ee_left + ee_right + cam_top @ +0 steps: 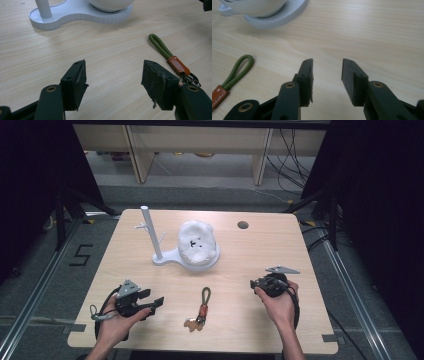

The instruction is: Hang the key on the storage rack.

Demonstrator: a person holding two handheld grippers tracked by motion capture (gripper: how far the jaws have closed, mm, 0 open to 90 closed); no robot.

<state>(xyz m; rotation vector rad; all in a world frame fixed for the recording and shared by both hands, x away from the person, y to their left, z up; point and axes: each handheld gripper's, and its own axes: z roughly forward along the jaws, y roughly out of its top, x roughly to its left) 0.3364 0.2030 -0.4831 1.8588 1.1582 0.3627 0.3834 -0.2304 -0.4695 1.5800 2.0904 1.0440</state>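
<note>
Flanking the keychain (200,311), the left hand-held gripper (150,301) and the right hand-held gripper (256,284) hover over the surface (280,245), both with jaws spread and holding nothing, probably poised for a pickup. Beyond the keychain stands a white stand (172,256) with a post and a bowl (198,241).

Left gripper (113,82) w/ black jaws wide apart over light wooden table (50,55). Green cord loop keychain w/ orange leather tab (167,53) lies just beside right-hand jaw. White ribbed plastic stand base (75,16) farther off.
</note>
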